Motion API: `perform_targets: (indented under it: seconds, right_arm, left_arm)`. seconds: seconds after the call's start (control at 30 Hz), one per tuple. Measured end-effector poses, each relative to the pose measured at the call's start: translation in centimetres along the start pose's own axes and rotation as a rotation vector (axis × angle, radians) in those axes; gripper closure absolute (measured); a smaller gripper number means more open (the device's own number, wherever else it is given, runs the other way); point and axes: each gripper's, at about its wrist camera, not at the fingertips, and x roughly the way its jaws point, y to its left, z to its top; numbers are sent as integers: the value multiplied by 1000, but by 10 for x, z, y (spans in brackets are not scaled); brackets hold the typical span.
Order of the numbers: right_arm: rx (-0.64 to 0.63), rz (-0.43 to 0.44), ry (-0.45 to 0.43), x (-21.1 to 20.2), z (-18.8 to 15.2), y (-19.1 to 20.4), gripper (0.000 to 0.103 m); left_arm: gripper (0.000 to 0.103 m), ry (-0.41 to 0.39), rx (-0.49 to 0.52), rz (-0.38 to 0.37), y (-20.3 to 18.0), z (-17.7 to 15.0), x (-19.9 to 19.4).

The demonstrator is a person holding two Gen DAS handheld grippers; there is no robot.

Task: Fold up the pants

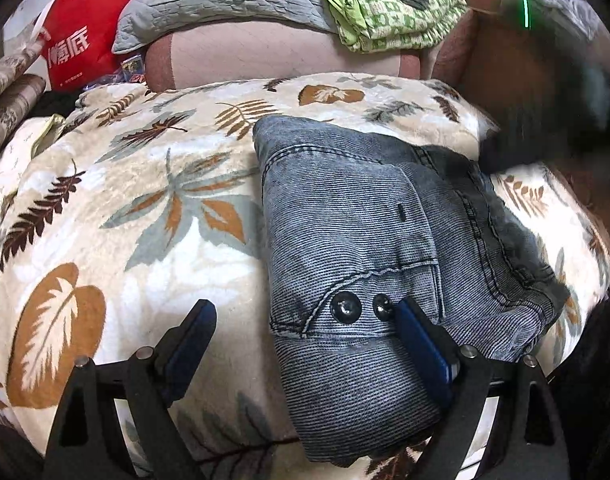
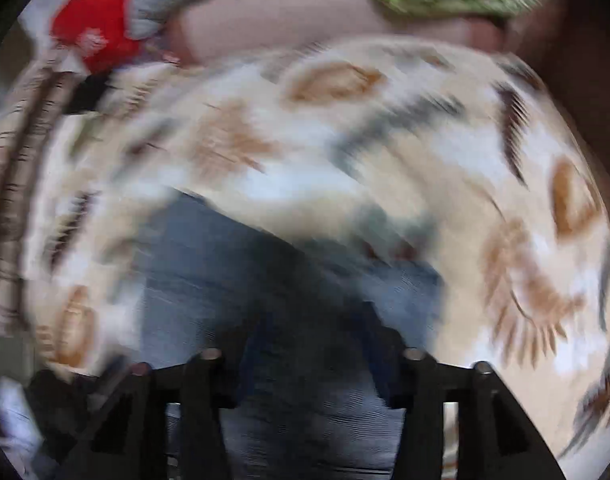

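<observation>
Left gripper (image 1: 301,320) jaws are sitting wide apart, and we're hovering over the folded jeans (image 1: 365,264) lying on the leaf-print blanket (image 1: 125,200). We're seeing only blur around the right gripper (image 2: 313,344), so can't tell its jaws.

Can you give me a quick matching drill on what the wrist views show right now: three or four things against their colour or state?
Things:
1. pants
2. blanket
3. bag
4. left claw

Colour or state:
A. red with white lettering
B. open, one finger over the denim, the other over the blanket
C. cream with a brown and grey leaf print
D. blue-grey denim, folded into a compact stack

Pairs: 1-D, 2-C, 3-A, 4-B
</observation>
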Motion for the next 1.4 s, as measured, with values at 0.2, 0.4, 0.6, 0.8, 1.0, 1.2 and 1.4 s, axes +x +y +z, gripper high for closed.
perform_targets:
  seconds: [0.2,0.4,0.6,0.8,1.0,1.2,1.4]
  right_arm:
    - [31,50,13,10,-17,-19,41]
    - [51,86,-90,-9,-24,-33,35]
    - [68,66,-48,-8,-25,-39,33]
    - [-152,155,-72,-48,10,37,31]
    - [-196,288,34,4,28,93,31]
    - [-176,116,37,26,25,95,31]
    - [-222,-13,-16,37,27,100,23]
  left_arm:
    - [12,-133,-110,34,18,10,-45]
    - [11,62,-73,124,16,-4,-14]
    - [11,-92,-84,149,12,3,-45]
    - [11,8,3,137,-1,-10,-16]
    - [10,2,3,116,1,-11,-17]
    - [10,-2,-12,92,4,-12,-17]
    - [10,-11,-29,80,5,-13,-17]
